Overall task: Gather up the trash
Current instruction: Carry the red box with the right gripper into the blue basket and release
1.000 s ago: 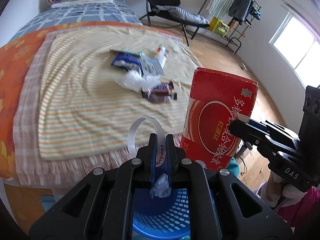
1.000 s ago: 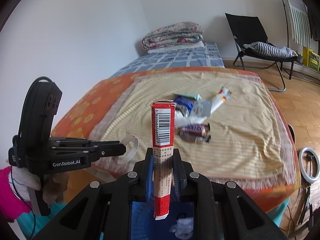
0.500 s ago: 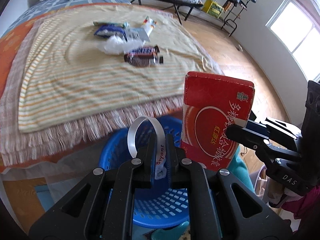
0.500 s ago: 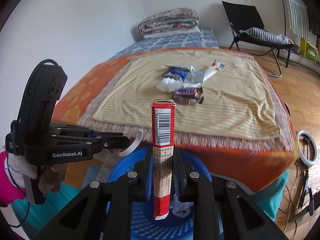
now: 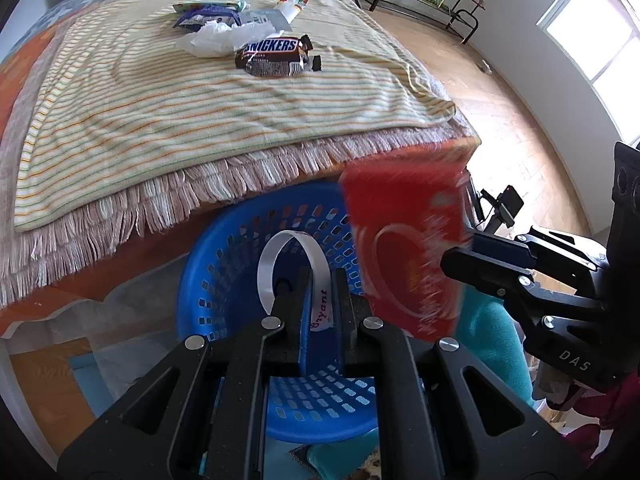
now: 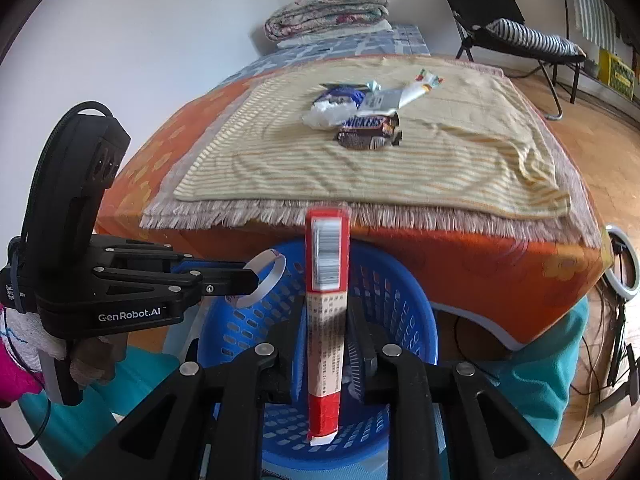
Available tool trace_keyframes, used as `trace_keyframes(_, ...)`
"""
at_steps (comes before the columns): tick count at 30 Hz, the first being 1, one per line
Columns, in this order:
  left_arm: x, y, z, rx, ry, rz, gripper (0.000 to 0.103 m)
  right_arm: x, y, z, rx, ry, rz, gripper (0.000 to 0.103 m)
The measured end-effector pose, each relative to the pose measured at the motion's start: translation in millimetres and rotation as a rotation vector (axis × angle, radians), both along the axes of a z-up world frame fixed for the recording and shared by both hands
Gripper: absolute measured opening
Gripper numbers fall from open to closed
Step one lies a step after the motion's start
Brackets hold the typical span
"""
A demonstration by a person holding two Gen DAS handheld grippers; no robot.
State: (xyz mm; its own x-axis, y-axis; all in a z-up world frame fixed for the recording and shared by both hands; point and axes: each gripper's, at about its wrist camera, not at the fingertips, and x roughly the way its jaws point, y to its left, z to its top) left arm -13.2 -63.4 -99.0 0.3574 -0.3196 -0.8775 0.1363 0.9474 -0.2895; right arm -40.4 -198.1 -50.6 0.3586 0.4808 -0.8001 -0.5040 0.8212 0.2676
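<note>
My left gripper (image 5: 318,276) is shut on a white paper loop (image 5: 292,256) and holds it over the blue basket (image 5: 224,256). It shows in the right wrist view (image 6: 252,280) too. My right gripper (image 6: 326,308) is shut on a flat red box (image 6: 326,312), upright over the same basket (image 6: 404,296). The box looks blurred in the left wrist view (image 5: 404,248). More trash lies on the striped blanket: a Snickers wrapper (image 5: 274,56), white crumpled plastic (image 5: 212,40), a blue packet (image 5: 204,18) and a tube (image 5: 292,2).
The bed with its fringed blanket (image 6: 360,168) and orange sheet (image 6: 480,256) rises just behind the basket. A ring light (image 6: 620,264) and cables lie on the floor at right. A black chair (image 6: 500,20) stands far back.
Both grippers have lowered and pulled back from the bed, so the basket now fills the space under them. Each still holds its item.
</note>
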Motion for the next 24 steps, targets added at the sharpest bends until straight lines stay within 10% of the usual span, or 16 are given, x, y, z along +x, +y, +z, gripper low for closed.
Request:
trace_keyframes(4,-0.9,-1.1,-1.5,0.022,0.003,0.000,0.010,0.0,-1.6,-5.9,-0.002,0.021,-0.007,0.020)
trace_keyframes(9,-1.4,1.1,0.7,0.043,-0.017,0.019,0.048,0.3,-3.7,-8.1,-0.005,0.030,-0.018,0.030)
trace_keyframes(14,1.8,7.3,1.3,0.052,-0.017,0.054,0.063,1.5,-5.4,-8.4,-0.011,0.029,-0.030,0.056)
trace_keyframes(24,11.2,18.5,8.3,0.069,-0.035,0.107,0.065,6.3,-4.3,-6.4,-0.038,0.008,-0.047,0.086)
